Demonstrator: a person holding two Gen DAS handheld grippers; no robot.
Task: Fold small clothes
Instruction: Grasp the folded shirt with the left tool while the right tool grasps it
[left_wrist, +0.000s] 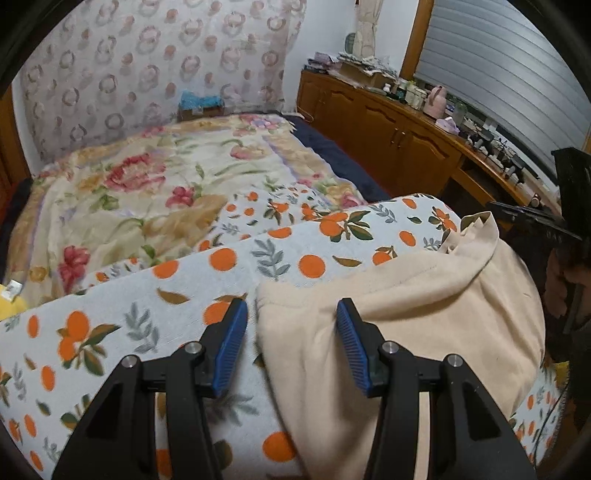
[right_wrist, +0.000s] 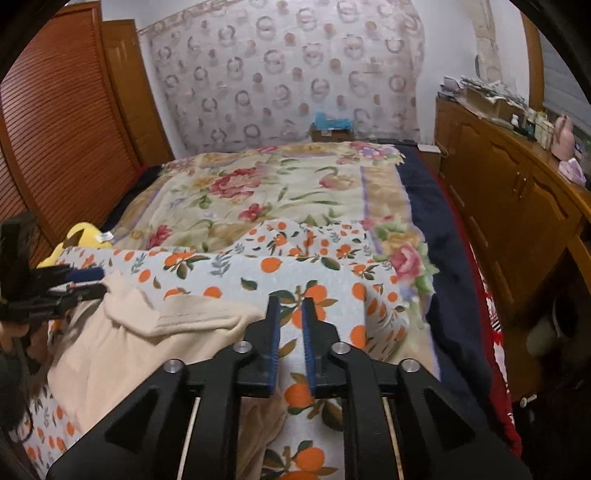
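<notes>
A cream fleece garment (left_wrist: 406, 295) lies crumpled on an orange-print cover (left_wrist: 147, 295) at the near end of the bed. My left gripper (left_wrist: 291, 306) is open just above it. Its jaws straddle the garment's left edge, one blue pad over the cloth and one over the cover, and neither presses. In the right wrist view the garment (right_wrist: 122, 347) lies to the left. My right gripper (right_wrist: 290, 301) hovers over the bare orange-print cover (right_wrist: 332, 295), its jaws a narrow gap apart with nothing between them. The left gripper (right_wrist: 85, 282) shows at that view's left edge.
A floral blanket (right_wrist: 277, 184) covers the far part of the bed, with a navy sheet (right_wrist: 443, 277) along its right side. A wooden cabinet (right_wrist: 517, 192) with clutter on top runs along the right. A louvred wooden door (right_wrist: 55, 129) stands left, with a yellow soft thing (right_wrist: 79, 236) beside it.
</notes>
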